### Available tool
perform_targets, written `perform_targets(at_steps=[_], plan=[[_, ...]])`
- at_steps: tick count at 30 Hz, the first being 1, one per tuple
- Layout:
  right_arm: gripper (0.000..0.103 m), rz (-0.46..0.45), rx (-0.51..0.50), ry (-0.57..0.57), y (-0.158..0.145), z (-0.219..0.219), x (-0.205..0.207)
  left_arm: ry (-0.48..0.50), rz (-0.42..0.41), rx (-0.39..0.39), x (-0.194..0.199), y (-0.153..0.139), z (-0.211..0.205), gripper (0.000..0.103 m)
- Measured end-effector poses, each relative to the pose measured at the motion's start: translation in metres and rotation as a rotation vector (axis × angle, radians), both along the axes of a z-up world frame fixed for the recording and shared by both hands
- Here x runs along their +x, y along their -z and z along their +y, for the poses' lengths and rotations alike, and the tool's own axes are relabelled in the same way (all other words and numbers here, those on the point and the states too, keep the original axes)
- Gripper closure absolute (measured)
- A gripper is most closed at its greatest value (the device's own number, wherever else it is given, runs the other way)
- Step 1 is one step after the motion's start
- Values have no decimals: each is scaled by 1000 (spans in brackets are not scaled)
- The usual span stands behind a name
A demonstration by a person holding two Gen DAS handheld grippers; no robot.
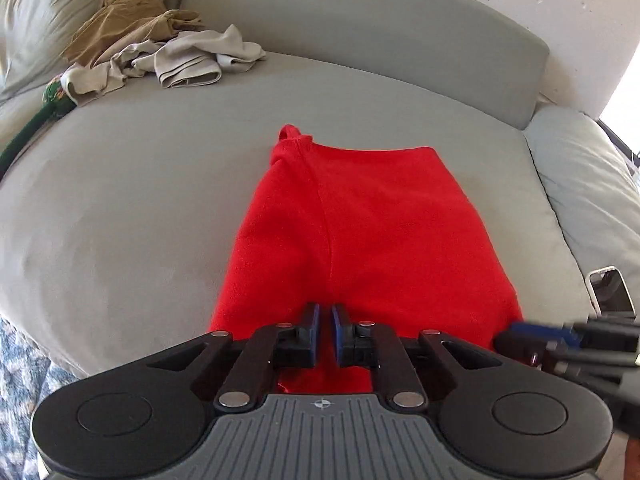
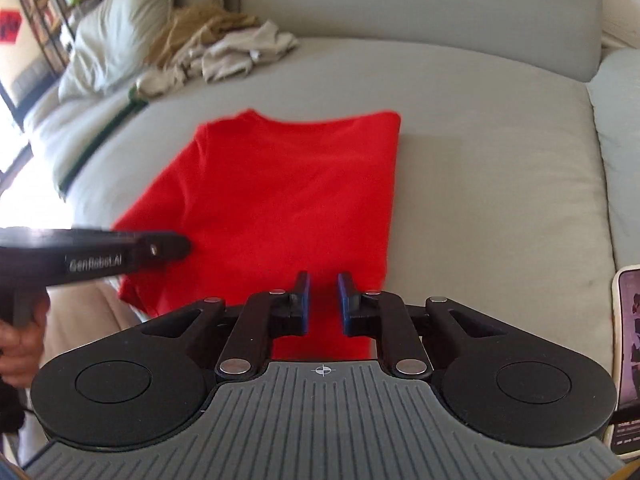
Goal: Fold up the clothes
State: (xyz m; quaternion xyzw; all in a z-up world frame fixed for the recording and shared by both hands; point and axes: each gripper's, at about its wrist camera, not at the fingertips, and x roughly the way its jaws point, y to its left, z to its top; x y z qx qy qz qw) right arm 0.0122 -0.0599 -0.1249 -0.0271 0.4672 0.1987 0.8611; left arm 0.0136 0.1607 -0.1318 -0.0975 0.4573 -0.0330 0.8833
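red T-shirt part-folded on sofa seat | left gripper, right gripper: both narrow, grip unclear | pinch near hem at 2 corners, lift evenly

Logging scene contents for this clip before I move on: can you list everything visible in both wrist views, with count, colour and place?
red garment: one, red, partly folded, flat on the sofa seat in front of both grippers
sofa: one, grey, seat and backrest fill both views
pile of clothes: one heap, tan and beige, back left of the seat
pillow: one, pale grey-green, behind the pile
green item: one, dark green, at the pile's left edge; too unclear to name
phone: one, light case, right of the garment
left gripper: black, blue pads, over the garment's near edge, narrow gap
right gripper: black, blue pads, small gap, nothing visibly clamped
hand: one, on the left gripper's handle
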Motion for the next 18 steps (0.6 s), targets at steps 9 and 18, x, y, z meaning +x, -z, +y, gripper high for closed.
perform_targets(at_steps=[9,18], plan=[[82,24,63,11,-23,-37,-27,-51,47,-123,-25,-24,35,91],[66,-15,284,162,-45,-61,27,-20,-88,-223,37,-59,5,90]])
